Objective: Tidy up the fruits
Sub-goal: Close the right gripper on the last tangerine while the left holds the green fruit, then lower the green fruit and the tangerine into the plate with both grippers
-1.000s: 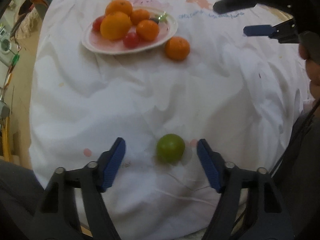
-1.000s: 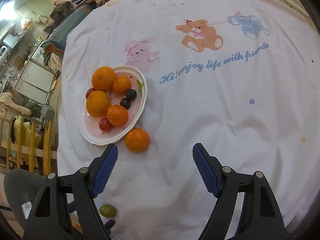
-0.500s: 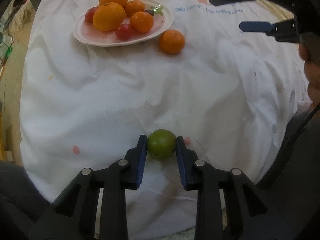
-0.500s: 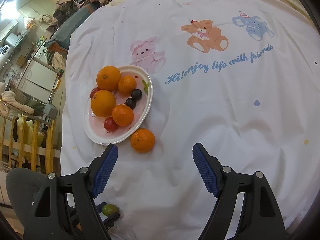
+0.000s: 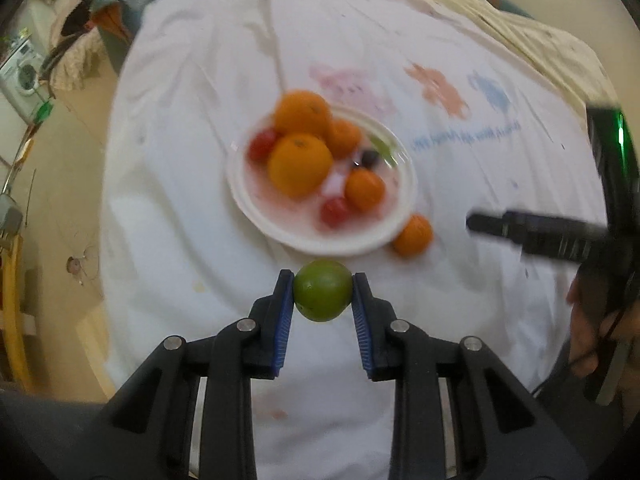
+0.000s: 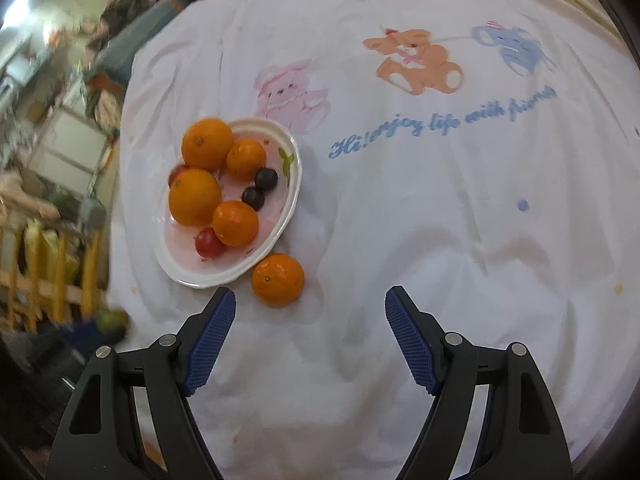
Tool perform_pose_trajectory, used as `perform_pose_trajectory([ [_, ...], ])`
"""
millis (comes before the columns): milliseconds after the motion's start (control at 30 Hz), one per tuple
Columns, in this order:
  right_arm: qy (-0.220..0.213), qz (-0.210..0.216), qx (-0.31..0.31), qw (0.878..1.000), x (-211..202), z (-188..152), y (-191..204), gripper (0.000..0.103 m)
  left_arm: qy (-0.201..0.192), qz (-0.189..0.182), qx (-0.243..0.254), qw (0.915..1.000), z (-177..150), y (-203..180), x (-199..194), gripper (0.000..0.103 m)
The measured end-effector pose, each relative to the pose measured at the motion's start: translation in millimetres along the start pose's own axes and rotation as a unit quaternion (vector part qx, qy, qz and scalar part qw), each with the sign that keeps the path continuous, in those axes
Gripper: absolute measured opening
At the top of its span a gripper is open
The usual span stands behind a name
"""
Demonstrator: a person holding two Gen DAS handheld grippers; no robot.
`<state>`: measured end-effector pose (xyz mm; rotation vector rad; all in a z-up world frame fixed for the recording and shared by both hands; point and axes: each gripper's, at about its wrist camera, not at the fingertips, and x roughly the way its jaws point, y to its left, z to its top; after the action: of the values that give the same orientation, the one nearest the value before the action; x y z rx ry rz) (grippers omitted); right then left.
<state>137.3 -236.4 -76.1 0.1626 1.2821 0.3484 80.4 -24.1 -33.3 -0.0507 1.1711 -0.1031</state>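
Green fruit (image 5: 322, 290) pinched in left tool (image 5: 322, 300) — tilted steeply down, right tool (image 6: 310, 334) agape.

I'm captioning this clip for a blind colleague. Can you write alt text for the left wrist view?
The left gripper fingers clamp a green fruit above a white cloth. Beyond it, blurred, a white plate holds oranges and small red fruits; one loose orange lies beside it.

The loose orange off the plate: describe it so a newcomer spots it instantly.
Find the white plate of fruit on the cartoon-print sheet. Beside its near rim, on the cloth, sits one orange. It alone lies outside the plate.
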Motion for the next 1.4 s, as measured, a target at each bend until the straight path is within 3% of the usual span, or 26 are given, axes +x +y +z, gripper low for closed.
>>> perform_pose_trajectory([
  [367, 0.039, -0.05, -0.074, 0.995, 52, 13, 21, 0.08, 0.012, -0.011, -0.045, 0.9989, 7, 26, 24, 0.025],
  [433, 0.049, -0.037, -0.078, 0.995, 58, 13, 22, 0.079, 0.012, -0.015, -0.043, 0.9989, 7, 24, 25, 0.025],
  [567, 0.052, -0.04, -0.107, 0.992, 64, 12, 31, 0.068, 0.005, -0.015, -0.04, 0.9991, 9, 22, 24, 0.025],
  [667, 0.055, -0.012, -0.119, 0.991, 62, 10, 37, 0.04, 0.009, -0.018, -0.039, 0.999, 9, 21, 26, 0.025],
  [800, 0.048, -0.024, -0.136, 0.989, 58, 5, 43, 0.04, 0.007, -0.012, -0.034, 0.9993, 10, 19, 27, 0.025],
  [1100, 0.039, 0.002, -0.094, 0.995, 43, 4, 25, 0.039, 0.0, 0.004, -0.05, 0.9988, 11, 31, 28, 0.025],
  [1400, -0.001, 0.034, -0.056, 0.998, 8, 5, 20, 0.038, -0.019, 0.007, -0.054, 0.9984, 10, 35, 19, 0.025],
])
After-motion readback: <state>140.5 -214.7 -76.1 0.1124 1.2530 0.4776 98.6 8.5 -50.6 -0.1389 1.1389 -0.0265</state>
